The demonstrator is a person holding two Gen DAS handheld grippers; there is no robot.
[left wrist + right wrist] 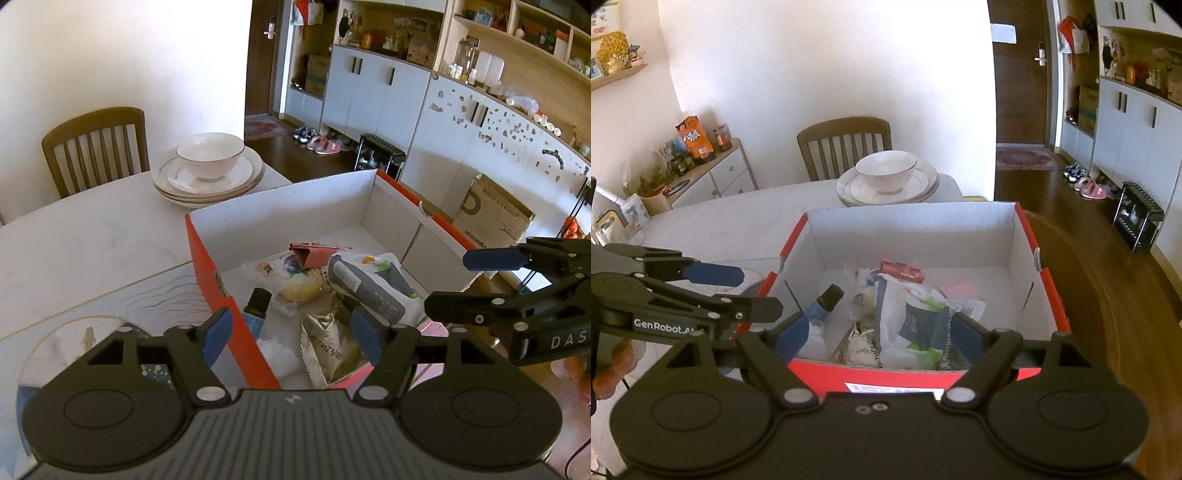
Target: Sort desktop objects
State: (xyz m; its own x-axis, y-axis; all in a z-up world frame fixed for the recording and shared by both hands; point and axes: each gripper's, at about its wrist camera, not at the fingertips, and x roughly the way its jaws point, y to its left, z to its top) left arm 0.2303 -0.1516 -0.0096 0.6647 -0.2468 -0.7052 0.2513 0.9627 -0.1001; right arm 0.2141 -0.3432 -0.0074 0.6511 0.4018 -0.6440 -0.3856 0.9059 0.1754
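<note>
An open red cardboard box (207, 258) with white inner walls (912, 229) stands on the table. Inside lie a small dark bottle (258, 302) (827, 299), a pink binder clip (308, 254) (901, 269), a grey and white pouch (369, 284) (919, 321), a clear bag with a yellow item (299, 288) and a silver foil packet (325, 343). My left gripper (291, 336) is open and empty above the box's near left wall. My right gripper (879, 339) is open and empty above the box's near edge; it also shows in the left wrist view (454, 284).
A bowl on stacked plates (208, 166) (886, 177) sits on the white table (92, 229) behind the box. A wooden chair (96, 147) stands beyond. A placemat (92, 332) lies left of the box. Cabinets (480, 129) and floor lie to the right.
</note>
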